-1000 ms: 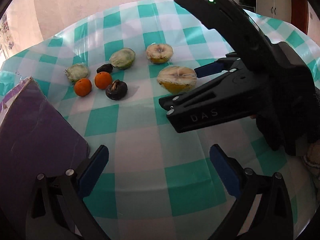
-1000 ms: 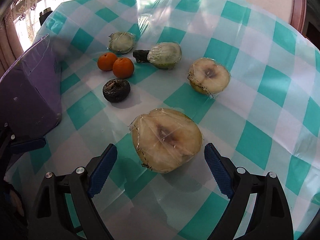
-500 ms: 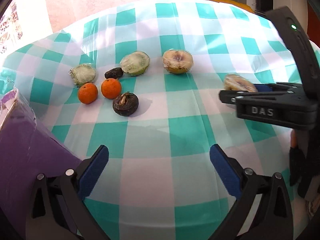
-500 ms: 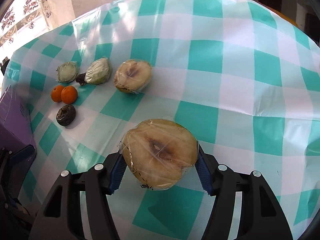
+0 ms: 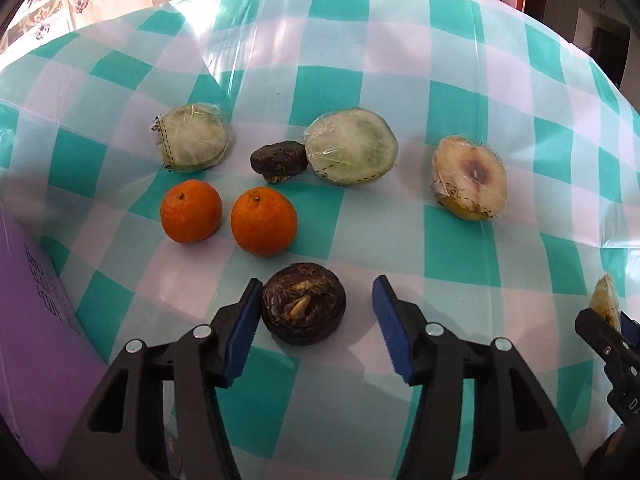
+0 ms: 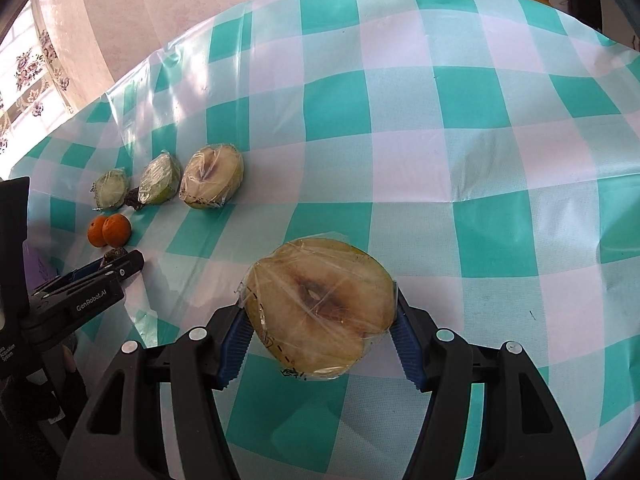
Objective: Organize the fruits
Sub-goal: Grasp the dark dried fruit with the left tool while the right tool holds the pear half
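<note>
Left gripper (image 5: 312, 316): jaws are closing around the dark round fruit (image 5: 303, 303). Its left pad looks to be touching the fruit; the right pad is clear of it with a visible gap, so no pinch yet. The fruit sits on the worktop (image 5: 460, 240), on the teal-and-white check cloth.

Using that dark fruit as the reference:
- Two oranges just beyond it, one (image 5: 264, 221) straight behind, the other (image 5: 191, 211) behind and to the left.
- A smaller dark shrivelled fruit (image 5: 279, 161) farther back, touching the wrapped green half (image 5: 351, 148) on its right.
- A second wrapped green half (image 5: 192, 138) back-left, apart from the others.
- A wrapped pale half with a brown core (image 5: 469, 178) back-right, well apart.
- A purple box (image 5: 36, 344) on the near left.

Right gripper (image 6: 318, 334): jaws are pinching a wrapped pear half (image 6: 318, 306), both pads pressed on its sides, cut face up. I can't tell whether it is lifted off the cloth. From the left wrist view this gripper sits far right of the dark fruit, at the frame edge.
</note>
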A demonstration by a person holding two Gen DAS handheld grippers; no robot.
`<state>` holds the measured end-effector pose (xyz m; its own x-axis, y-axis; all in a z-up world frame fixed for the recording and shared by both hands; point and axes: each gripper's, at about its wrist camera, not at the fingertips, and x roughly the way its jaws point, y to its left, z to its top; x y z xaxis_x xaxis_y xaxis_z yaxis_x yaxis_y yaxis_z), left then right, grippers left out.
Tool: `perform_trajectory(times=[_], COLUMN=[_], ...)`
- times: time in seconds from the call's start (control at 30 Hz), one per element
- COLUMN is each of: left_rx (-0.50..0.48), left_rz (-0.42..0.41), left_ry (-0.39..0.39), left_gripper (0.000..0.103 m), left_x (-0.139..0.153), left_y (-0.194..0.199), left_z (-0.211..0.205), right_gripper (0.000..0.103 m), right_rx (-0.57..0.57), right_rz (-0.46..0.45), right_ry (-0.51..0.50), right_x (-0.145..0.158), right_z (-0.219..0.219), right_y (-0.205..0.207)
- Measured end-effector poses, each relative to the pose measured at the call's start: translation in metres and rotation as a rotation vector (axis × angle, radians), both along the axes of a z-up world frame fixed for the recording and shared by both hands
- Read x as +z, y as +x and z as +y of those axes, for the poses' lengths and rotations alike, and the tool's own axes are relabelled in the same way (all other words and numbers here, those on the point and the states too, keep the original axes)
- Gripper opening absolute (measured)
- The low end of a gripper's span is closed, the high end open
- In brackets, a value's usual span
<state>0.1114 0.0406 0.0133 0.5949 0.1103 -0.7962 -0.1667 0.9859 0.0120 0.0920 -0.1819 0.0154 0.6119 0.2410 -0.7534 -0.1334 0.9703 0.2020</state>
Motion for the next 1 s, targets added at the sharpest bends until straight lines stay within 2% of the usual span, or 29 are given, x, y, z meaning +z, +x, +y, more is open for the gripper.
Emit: perform_trajectory(times=[0.03,0.17,0.27,0.4,0.57,0.7,1.0], left_rx=[-0.001,-0.031,-0.064,-0.105,-0.077,-0.073,-0.065], left_rz=[-0.006,-0.033,-0.047,-0.078,-0.055,-0.049,-0.06], left_ry=[0.007,0.004,-0.036,-0.004,-0.11,-0.091,-0.124], left_gripper=[0.04,0.039,0.039,0.039,0.039,0.04,0.04], left_x=[0.001,0.005,0.006,0.009,0.002,-0.001,0.0], left_y=[-0.002,-0.014,-0.027,-0.032,-0.026,-0.024,-0.028], left_z=[0.0,-0.01,-0.02,-0.034,-0.02,-0.021,-0.013], right_gripper=[0.062,0.061,0.061,0.062,0.061,0.061,0.061], right_rx=[0.001,0.002,-0.002,-0.005,-0.01,-0.022,-0.032], right_rz=[0.0,0.0,-0.001,-0.002,-0.004,-0.004,-0.006], right_ry=[0.007,0.033,0.041,0.054,0.07,0.09,0.103], right_x=[0.0,-0.001,-0.001,-0.001,-0.001,-0.001,-0.001], right_z=[-0.001,-0.005,-0.006,-0.006,-0.008,-0.011,-0.012], right_y=[0.0,0.0,-0.001,0.0,0.0,0.001,-0.002])
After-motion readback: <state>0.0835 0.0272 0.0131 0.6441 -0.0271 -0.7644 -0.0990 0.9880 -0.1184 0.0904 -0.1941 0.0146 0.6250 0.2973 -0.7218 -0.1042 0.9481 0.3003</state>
